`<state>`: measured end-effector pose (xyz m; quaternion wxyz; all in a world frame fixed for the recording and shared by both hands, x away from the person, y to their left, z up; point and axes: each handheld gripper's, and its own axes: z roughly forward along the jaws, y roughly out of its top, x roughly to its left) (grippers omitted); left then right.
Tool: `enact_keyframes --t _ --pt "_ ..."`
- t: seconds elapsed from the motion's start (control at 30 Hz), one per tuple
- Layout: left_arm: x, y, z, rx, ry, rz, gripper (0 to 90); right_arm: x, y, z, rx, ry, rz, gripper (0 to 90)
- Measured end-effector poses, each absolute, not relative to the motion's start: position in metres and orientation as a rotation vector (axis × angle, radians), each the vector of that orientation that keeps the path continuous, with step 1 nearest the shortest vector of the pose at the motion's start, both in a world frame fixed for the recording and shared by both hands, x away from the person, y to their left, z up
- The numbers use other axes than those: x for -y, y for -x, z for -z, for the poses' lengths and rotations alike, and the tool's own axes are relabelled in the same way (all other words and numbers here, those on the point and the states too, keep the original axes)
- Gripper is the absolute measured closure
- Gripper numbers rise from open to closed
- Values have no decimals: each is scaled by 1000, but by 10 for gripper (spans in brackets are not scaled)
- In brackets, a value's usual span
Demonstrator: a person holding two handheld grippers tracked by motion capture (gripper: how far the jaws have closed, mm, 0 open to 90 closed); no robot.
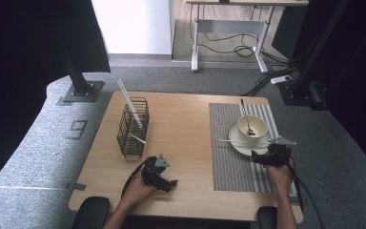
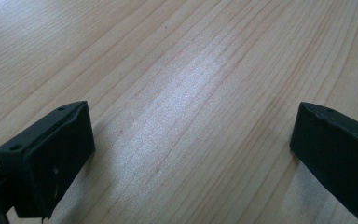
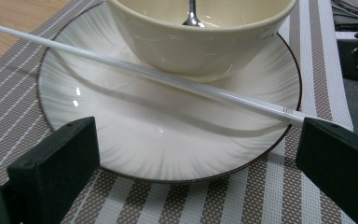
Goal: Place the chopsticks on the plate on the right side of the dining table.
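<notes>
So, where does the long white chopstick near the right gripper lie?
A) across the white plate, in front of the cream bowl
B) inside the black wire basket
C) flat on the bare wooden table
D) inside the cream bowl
A: in the right gripper view the long white chopstick runs across the white plate, in front of the cream bowl, which holds a metal spoon instead.

glossy ceramic plate [image 3: 168,140], smooth chopstick [image 3: 144,74], perhaps plastic, woven placemat [image 3: 284,196].
</notes>
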<state>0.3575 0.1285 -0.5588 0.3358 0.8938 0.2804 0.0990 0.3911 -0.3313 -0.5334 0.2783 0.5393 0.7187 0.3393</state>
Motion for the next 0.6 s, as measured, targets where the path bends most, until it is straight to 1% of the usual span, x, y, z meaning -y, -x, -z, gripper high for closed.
enact_keyframes --t 0.4,0.6 --pt "-129 -357 559 -732 -2331 -259 0 326 -368 520 -2034 -1401 -920 0" --pt "-129 -357 559 -733 -2330 -260 0 321 -344 511 -2086 -1328 -964 0"
